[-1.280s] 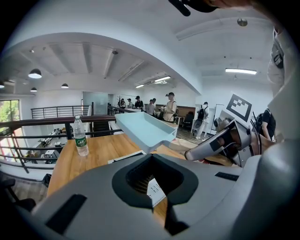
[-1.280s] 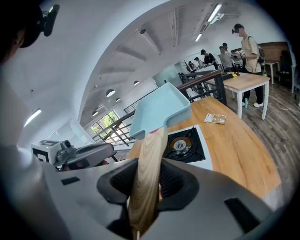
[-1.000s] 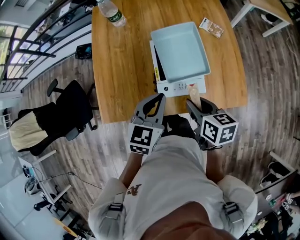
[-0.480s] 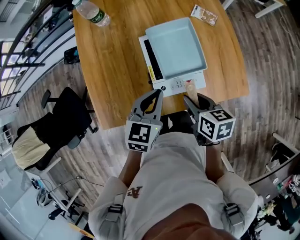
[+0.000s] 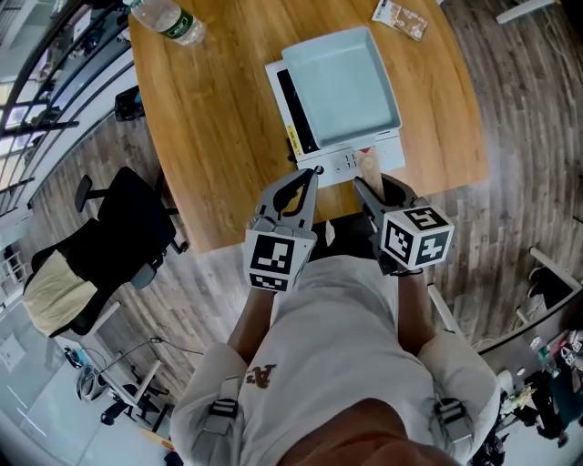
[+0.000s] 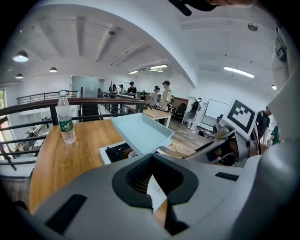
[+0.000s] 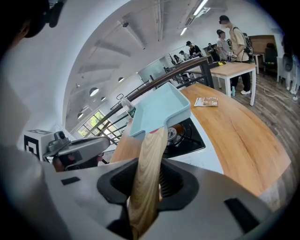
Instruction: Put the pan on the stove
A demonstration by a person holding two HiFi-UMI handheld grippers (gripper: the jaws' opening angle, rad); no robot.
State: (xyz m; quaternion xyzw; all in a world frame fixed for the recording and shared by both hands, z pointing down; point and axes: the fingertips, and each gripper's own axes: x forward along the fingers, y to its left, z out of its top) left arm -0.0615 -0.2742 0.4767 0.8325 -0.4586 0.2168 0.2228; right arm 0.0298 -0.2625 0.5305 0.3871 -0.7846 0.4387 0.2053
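Pan, light blue and square: we are holding it by its wooden handle in the right tool, whose jaws are clamping the handle from both sides. The pan is lying directly ahead of this tool, over the black top of the white stove; whether it is touching the burner we cannot tell. Just to the left, we are keeping the left tool closed and empty, its tips pointing at the stove's front edge. The stove is standing on the wooden desk. Far ahead and left of both tools a water bottle is lying; far ahead and right, a small packet.
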